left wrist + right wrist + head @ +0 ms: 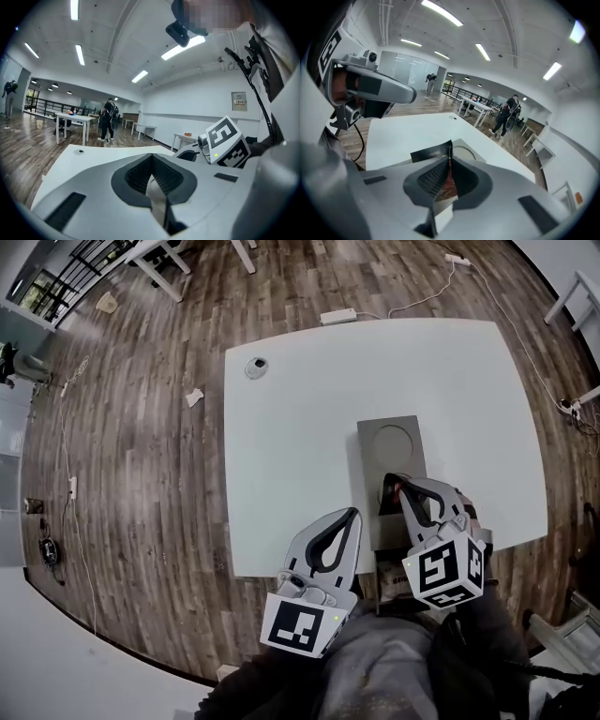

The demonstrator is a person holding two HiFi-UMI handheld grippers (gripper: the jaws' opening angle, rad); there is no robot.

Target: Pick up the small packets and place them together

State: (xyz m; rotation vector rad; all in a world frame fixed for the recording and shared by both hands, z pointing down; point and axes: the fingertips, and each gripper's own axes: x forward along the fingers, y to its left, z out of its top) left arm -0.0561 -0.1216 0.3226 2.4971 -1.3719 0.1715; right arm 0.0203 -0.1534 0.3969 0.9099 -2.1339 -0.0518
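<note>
**Right gripper carries one small packet over a grey tray**

A thin dark packet (433, 153) is pinched edge-on between the closed jaws of the right gripper (398, 486). It hangs above the near end of a grey tray (391, 442) with a round recess, which sits on a white table (300, 409). Just beside it, the left gripper (352, 514) hovers with its jaws closed on nothing.

This looks like the carrying step. Next the packet must be lowered to the gathering spot and released. Other packets may lie beneath the grippers, but no view shows them clearly.
</note>
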